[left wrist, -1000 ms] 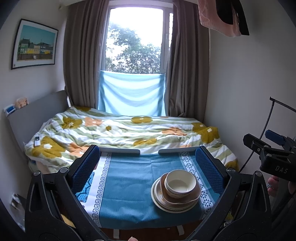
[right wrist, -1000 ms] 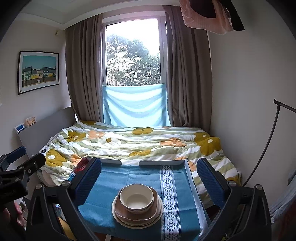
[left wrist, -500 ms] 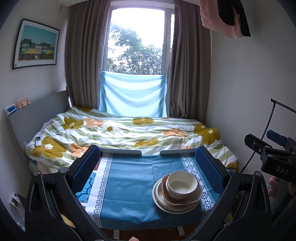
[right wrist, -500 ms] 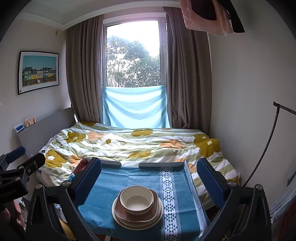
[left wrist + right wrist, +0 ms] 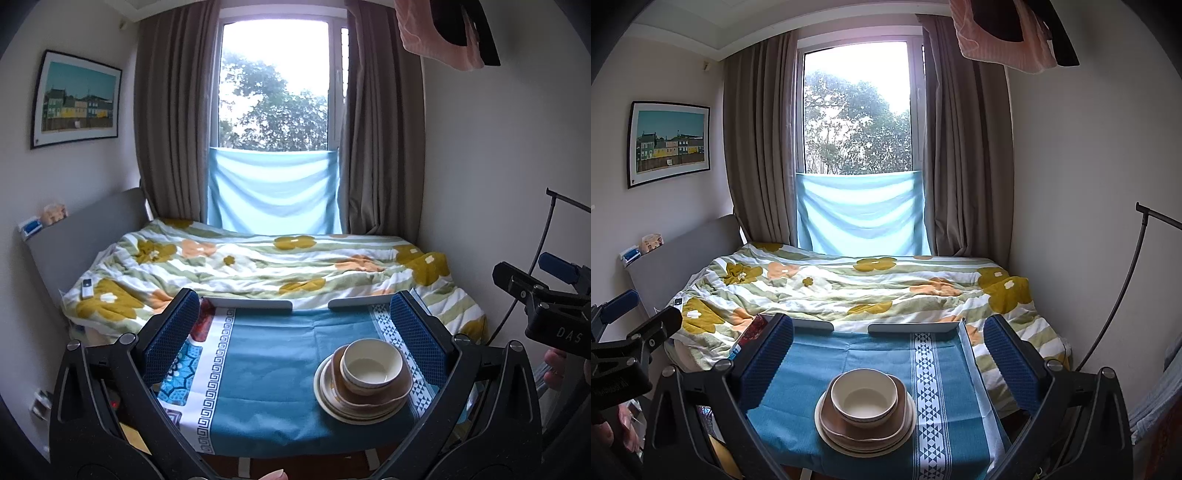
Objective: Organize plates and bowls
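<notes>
A small table covered by a blue patterned tablecloth [image 5: 273, 369] [image 5: 798, 398] stands at the near end of a bed with a floral duvet [image 5: 258, 266] [image 5: 849, 280].

On the cloth sits 1 stack of dishes: a cream bowl [image 5: 371, 367] [image 5: 864, 397] nested upright in a brown bowl [image 5: 384, 391] [image 5: 866, 428], which rests on cream plates [image 5: 332, 402] [image 5: 827, 432]. In the left wrist view the stack lies toward the right side of the table, near the front edge. In the right wrist view it sits centred between the fingers, just left of the white triangle-patterned band.

Left gripper [image 5: 295, 332]: released, blue-padded fingers [image 5: 173, 332] spread wide, holding nothing, raised in front of the table and apart from the stack.

Right gripper [image 5: 888, 354]: released, fingers [image 5: 1008, 362] spread wide, holding nothing, clear of the dishes. Its body also appears at the right edge of the left wrist view [image 5: 543, 302].

Far wall: window with brown curtains [image 5: 170, 122] [image 5: 757, 140] and a light blue cloth [image 5: 273, 195] [image 5: 860, 214] hung across its lower part. Left wall: 1 framed picture [image 5: 75, 98] [image 5: 668, 142].
</notes>
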`<state>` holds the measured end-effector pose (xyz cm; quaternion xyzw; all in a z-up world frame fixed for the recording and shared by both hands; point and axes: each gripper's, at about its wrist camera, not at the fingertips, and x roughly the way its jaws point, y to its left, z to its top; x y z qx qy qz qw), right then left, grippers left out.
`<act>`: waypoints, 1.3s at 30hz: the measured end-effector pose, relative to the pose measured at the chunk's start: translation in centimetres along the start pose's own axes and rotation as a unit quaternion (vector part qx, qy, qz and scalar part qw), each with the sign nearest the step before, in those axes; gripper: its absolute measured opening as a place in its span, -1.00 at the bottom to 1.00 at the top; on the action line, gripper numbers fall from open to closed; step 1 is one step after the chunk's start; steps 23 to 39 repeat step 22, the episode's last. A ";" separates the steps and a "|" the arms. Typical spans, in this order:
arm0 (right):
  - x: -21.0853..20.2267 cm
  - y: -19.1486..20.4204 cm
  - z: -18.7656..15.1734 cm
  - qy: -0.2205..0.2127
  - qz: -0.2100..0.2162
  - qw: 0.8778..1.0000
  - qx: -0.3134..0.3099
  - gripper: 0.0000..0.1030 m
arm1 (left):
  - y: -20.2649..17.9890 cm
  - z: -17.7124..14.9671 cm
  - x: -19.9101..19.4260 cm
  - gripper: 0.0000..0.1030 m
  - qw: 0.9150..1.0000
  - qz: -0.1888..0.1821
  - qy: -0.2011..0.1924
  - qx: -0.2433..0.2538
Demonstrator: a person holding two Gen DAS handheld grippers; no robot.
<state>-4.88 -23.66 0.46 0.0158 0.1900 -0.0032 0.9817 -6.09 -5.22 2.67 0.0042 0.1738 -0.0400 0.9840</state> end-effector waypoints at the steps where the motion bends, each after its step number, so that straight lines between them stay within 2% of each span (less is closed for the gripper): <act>1: 0.0 0.0 0.0 0.000 0.000 1.000 0.000 0.99 | -0.1 0.0 -0.1 0.99 1.000 0.003 -0.002 0.000; 10: -0.3 -0.4 0.1 -0.001 -0.001 1.000 0.002 0.99 | -1.0 0.2 -0.8 1.00 0.999 0.042 -0.021 0.011; 21: -0.3 -0.9 0.2 0.002 0.000 1.000 0.004 0.99 | -2.4 0.5 -1.0 0.99 0.999 0.031 -0.037 0.025; 39: -0.3 -0.9 0.2 0.003 0.000 1.000 0.005 0.99 | -2.6 0.6 -0.9 0.99 0.999 0.031 -0.037 0.025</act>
